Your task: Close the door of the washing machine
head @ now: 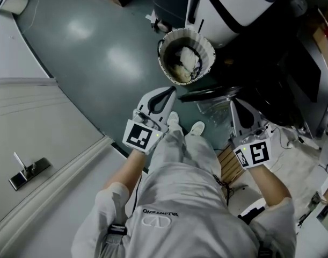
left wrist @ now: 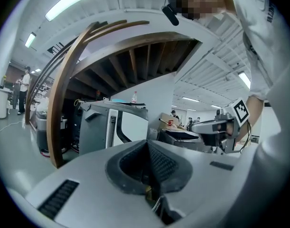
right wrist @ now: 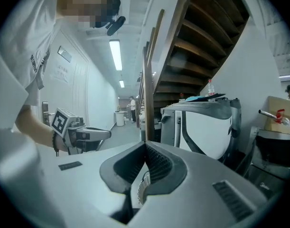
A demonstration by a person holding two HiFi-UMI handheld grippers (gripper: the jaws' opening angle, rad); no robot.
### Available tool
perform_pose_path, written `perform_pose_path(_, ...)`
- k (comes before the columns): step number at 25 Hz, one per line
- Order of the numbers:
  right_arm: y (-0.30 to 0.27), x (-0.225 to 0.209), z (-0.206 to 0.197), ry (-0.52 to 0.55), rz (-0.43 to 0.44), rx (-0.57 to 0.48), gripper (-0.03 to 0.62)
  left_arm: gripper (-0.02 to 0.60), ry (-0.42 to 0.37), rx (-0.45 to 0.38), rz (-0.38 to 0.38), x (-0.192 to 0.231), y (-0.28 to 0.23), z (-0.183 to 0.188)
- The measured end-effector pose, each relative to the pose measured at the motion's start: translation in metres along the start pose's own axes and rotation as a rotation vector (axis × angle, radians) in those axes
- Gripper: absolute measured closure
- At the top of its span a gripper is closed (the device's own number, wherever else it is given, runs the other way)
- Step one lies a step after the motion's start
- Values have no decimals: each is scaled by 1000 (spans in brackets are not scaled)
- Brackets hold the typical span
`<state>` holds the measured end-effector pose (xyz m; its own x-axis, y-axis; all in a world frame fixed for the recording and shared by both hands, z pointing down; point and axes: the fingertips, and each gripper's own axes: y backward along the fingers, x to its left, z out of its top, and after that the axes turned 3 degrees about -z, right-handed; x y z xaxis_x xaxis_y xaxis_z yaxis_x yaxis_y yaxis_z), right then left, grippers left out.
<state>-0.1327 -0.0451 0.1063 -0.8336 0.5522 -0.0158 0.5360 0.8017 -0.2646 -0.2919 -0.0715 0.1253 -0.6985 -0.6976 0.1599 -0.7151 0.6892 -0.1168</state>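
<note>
Shirt [head: 177,195] with VALENTINO logo

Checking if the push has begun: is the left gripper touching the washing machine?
Apart. The left gripper view shows the washing machine standing well beyond the tips of the shut left gripper.

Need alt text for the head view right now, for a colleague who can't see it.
Looking steeply down, a person holds the left gripper and right gripper in front of their legs, fingers shut and empty. Ahead on the grey-green floor stands a round basket holding white cloth, beside a white and black machine.
</note>
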Motion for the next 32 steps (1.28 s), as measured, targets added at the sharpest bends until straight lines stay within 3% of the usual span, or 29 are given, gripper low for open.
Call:
perform_pose_path(11,-40,0,-92,-5,77,82,583,584,-42,79,-72,4,-46,-84)
perform_pose_path(25,-61,3,-237,-101,38,181,583,584,-141,270,-303,-13,-90,-245)
perform_pose_path(32,-67,8,-280,-135,13,186,583,479,-184,328,-456,-26,-99,-308)
